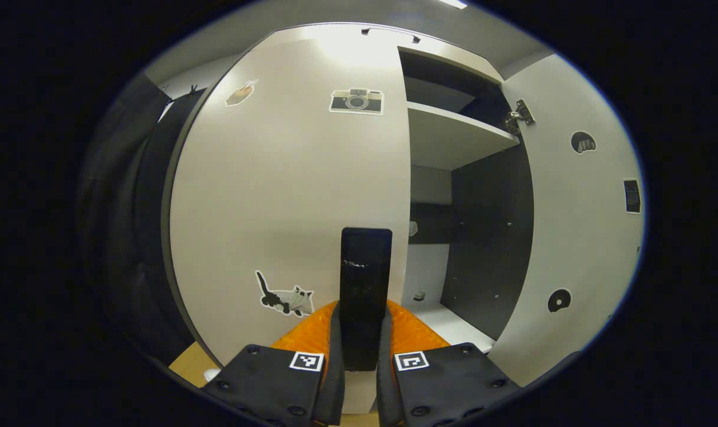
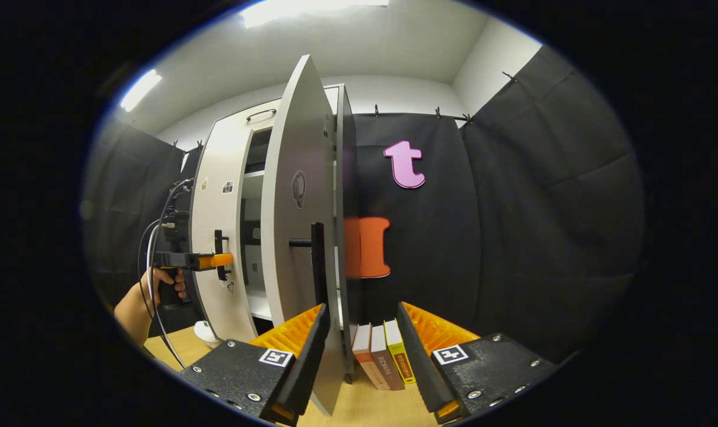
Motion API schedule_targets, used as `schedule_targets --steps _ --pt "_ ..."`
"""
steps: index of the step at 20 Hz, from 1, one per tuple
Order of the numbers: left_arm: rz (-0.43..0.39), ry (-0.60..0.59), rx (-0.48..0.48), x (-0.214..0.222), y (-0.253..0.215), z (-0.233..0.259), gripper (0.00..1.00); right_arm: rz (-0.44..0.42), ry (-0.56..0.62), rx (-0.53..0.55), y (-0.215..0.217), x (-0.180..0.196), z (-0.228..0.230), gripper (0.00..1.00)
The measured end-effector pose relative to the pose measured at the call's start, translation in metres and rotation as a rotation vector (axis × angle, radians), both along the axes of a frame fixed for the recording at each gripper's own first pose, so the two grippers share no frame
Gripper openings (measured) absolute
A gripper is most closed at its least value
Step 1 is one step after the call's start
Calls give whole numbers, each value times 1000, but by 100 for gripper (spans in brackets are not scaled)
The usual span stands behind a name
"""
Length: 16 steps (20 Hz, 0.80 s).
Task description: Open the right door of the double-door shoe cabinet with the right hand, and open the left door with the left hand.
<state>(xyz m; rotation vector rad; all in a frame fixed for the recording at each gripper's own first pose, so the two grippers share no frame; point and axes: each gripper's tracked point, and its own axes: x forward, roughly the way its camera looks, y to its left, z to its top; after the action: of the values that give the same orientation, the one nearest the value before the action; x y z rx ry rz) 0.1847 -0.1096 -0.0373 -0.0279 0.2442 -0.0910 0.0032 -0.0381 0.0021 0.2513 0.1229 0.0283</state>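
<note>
The white shoe cabinet's left door (image 1: pixel 288 196), with camera and cat stickers, stands closed. Its black vertical handle (image 1: pixel 365 284) sits between the fingers of my left gripper (image 1: pixel 364 317), which is shut on it. The right door (image 1: pixel 578 225) is swung open, showing shelves (image 1: pixel 454 133) inside. In the right gripper view the open right door (image 2: pixel 294 225) stands edge-on with its black handle (image 2: pixel 317 261) just ahead. My right gripper (image 2: pixel 359 332) is open, its left finger beside the door's lower edge. Farther left, a hand holds the left gripper (image 2: pixel 193 261) at the left door's handle (image 2: pixel 219 255).
Three books (image 2: pixel 384 356) stand upright on the wooden surface (image 2: pixel 365 409) at the cabinet's right side. A small white object (image 2: pixel 207 333) lies near the cabinet's front foot. Black cloth walls (image 2: pixel 513 237) close the booth right and behind. Cables (image 2: pixel 154 237) trail from the left gripper.
</note>
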Motion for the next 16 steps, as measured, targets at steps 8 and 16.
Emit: schedule_targets --steps 8,16 --pt "-32 9 20 -67 29 17 30 41 -41 2 37 -15 26 71" --pt "3 -33 33 -131 85 41 21 101 -76 -23 83 -19 44 80"
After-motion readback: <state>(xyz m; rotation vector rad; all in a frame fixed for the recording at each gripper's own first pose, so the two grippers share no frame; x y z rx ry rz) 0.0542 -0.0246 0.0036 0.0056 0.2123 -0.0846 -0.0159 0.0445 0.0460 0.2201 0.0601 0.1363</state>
